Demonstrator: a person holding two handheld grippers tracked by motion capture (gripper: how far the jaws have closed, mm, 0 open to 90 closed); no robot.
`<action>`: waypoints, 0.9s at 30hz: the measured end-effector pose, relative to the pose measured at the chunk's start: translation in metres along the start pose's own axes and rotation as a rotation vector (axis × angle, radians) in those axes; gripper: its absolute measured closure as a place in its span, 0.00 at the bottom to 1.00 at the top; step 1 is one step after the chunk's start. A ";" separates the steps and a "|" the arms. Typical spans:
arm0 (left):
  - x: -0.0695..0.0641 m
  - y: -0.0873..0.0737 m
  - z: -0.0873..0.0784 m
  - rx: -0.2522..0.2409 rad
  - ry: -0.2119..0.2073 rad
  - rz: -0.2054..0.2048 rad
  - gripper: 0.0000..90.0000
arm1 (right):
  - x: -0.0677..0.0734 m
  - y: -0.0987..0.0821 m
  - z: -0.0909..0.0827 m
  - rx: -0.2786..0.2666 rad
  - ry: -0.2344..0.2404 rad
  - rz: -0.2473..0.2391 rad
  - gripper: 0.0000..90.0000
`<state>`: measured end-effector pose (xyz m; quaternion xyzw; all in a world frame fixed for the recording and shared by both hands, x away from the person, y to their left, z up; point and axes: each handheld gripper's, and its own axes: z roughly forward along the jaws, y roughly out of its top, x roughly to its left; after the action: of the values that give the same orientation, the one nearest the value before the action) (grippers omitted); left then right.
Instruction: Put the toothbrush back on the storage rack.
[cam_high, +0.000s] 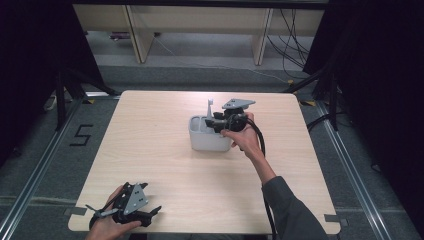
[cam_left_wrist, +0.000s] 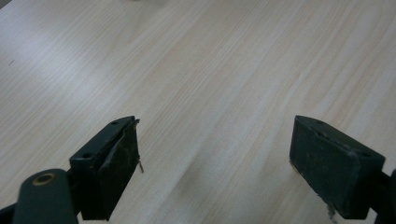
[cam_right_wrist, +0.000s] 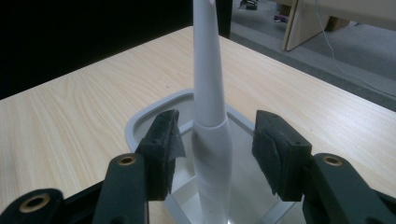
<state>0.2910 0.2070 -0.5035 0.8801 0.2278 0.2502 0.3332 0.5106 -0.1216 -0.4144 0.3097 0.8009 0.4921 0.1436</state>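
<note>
Toothbrush (cam_right_wrist: 211, 140) already upright in white holder (cam_high: 209, 140); R gripper (cam_right_wrist: 215, 149) jaws apart, not pressing it, L gripper (cam_left_wrist: 215, 163) wide open, idle—just pulling away left, I'd judge.

Toothbrush (cam_right_wrist: 211, 140) head: cut off by the top edge in the right gripper view; too small to make out in the high view.
Toothbrush base: hidden inside the white holder (cam_high: 209, 142).
Holder's near wall: cut off by the bottom edge.

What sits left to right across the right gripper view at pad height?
Left black pad → white, tapered plastic toothbrush-like handle standing in the light grey plastic tub → right black pad.
</note>
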 end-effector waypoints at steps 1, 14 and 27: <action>0.000 0.000 0.000 0.003 -0.001 0.003 0.17 | 0.000 0.000 -0.001 -0.001 -0.001 0.002 0.56; 0.000 0.000 0.000 0.002 0.000 -0.001 0.17 | 0.002 0.001 -0.012 -0.015 0.000 -0.024 0.50; 0.000 0.000 0.000 0.004 0.000 0.002 0.17 | 0.003 0.000 -0.025 -0.009 -0.013 -0.021 0.45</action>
<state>0.2912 0.2072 -0.5034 0.8809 0.2275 0.2502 0.3312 0.4949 -0.1372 -0.4023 0.3037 0.8009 0.4920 0.1555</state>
